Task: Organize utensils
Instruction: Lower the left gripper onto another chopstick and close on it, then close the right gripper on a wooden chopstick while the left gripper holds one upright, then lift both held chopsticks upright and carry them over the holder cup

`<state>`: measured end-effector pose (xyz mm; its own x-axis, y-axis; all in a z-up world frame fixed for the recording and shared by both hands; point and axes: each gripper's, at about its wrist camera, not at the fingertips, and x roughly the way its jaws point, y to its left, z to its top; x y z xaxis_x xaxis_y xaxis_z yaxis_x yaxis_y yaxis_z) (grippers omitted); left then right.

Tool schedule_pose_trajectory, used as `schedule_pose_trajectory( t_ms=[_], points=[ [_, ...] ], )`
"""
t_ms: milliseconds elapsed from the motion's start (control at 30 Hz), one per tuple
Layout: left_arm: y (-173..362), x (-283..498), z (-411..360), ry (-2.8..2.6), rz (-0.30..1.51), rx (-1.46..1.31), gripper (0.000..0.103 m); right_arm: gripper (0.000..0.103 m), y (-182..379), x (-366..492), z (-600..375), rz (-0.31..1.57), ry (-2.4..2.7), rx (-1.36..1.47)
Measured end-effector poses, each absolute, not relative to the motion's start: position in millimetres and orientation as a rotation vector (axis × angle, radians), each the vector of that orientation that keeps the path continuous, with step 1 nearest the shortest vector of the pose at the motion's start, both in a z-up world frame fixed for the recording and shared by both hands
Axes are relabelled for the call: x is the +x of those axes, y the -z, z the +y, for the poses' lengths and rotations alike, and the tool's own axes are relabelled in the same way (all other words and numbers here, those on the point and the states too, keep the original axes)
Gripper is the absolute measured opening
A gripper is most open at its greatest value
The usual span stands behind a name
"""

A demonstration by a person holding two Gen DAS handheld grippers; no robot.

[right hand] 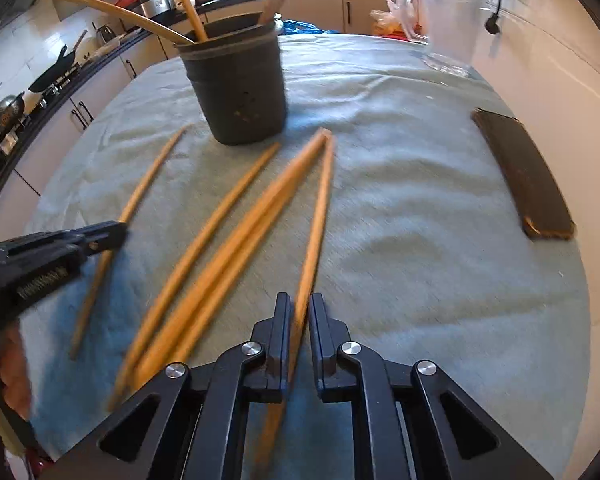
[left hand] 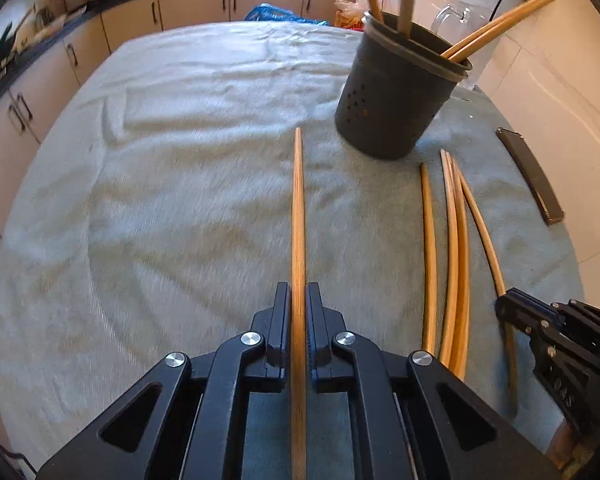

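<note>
**A:** What is being handled, and where is it?

**B:** Wooden chopsticks. One chopstick is clamped between the closed left tongs and lies along the towel-covered tabletop, its far tip just short of the dark utensil holder. A second chopstick is pinched in the closed right tongs, at the right edge of the loose group. Three loose chopsticks are left lying between the two, tips pointing far, towards the holder.

**A:** Which step is judged to be in hand?

**B:** The grasp, by both tongs at once. Both held sticks appear to rest on the cloth, so the lift seems not yet begun. Several chopsticks are already stood in the holder, so the task is judged roughly half done.

**A:** What is called for next?

**B:** Probably each stick must be raised, tipped towards upright and carried over the holder's rim, then released. Each is held near its near end, so the long far part may swing; the sticks already leaning in the holder could be knocked.

**A:** How do the chopsticks look?

**B:** Slender, tapered, pale orange-brown wood, smooth. The bowing is lens distortion.

**A:** Anything else nearby?

**B:** A dark flat phone-like object lies at the right, and a clear glass jug stands far right. Kitchen cabinets are seen beyond.
</note>
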<state>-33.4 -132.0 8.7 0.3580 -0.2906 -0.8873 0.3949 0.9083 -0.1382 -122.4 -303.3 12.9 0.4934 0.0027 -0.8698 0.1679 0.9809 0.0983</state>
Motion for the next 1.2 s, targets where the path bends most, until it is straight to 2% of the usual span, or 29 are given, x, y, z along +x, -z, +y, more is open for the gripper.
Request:
schedule_pose_trajectory(
  t_ms=[167,233,267,300,467,533,600,700,900,1033,1100,1133,1167,1200],
  points=[
    [-9.1,-59.9,-102.1,0.475,1.209,0.081,0.007,0.009,-14.8,-167.1,-317.1,1.096,0.115,0.124],
    [-9.0,-63.8,-96.5,0.488,1.235,0.071,0.007,0.02,-16.6,-177.9,-317.5,1.108,0.104,0.104],
    [-8.7,-64.4,-95.8,0.491,1.243,0.068,0.007,0.036,-16.6,-181.5,-318.4,1.122,0.099,0.102],
    [-8.7,-62.8,-95.2,0.493,1.249,0.065,0.007,0.045,-16.1,-182.5,-319.1,1.128,0.099,0.099],
    [-9.0,-48.8,-103.1,0.481,1.262,0.034,0.016,0.045,-14.6,-166.8,-319.7,1.127,0.099,0.074],
    [-9.3,-41.3,-106.7,0.469,1.271,0.032,0.016,0.044,-14.0,-155.5,-322.5,1.13,0.1,0.082],
    [-9.6,-31.9,-112.7,0.457,1.278,0.034,0.016,0.032,-12.2,-138.5,-326.4,1.146,0.099,0.082],
    [-10.4,-19.5,-122.8,0.448,1.267,0.05,0.017,0.024,-12.3,-113.6,-333.2,1.154,0.11,0.075],
    [-10.5,-2.7,-136.3,0.446,1.239,0.065,0.018,0.023,-12.4,-70.7,-340.8,1.168,0.122,0.066],
    [-10.5,1.4,-139.2,0.49,1.239,0.03,0.035,0.015,-13.7,-54.1,-340.3,1.157,0.124,0.076],
    [-10.4,-0.6,-138.5,0.491,1.221,0.023,0.035,0.007,-13.5,-52.6,-337.5,1.138,0.13,0.077],
    [-9.8,-1.5,-139.6,0.483,1.211,0.036,0.028,0.007,-13.4,-53.1,-334.1,1.123,0.14,0.063],
    [-9.6,-3.5,-139.8,0.463,1.196,0.061,0.007,0.007,-13.3,-54.2,-332.0,1.114,0.145,0.055],
    [-8.9,-4.9,-139.3,0.458,1.195,0.075,0.006,0.007,-12.9,-55.7,-330.7,1.109,0.146,0.056]
  ],
)
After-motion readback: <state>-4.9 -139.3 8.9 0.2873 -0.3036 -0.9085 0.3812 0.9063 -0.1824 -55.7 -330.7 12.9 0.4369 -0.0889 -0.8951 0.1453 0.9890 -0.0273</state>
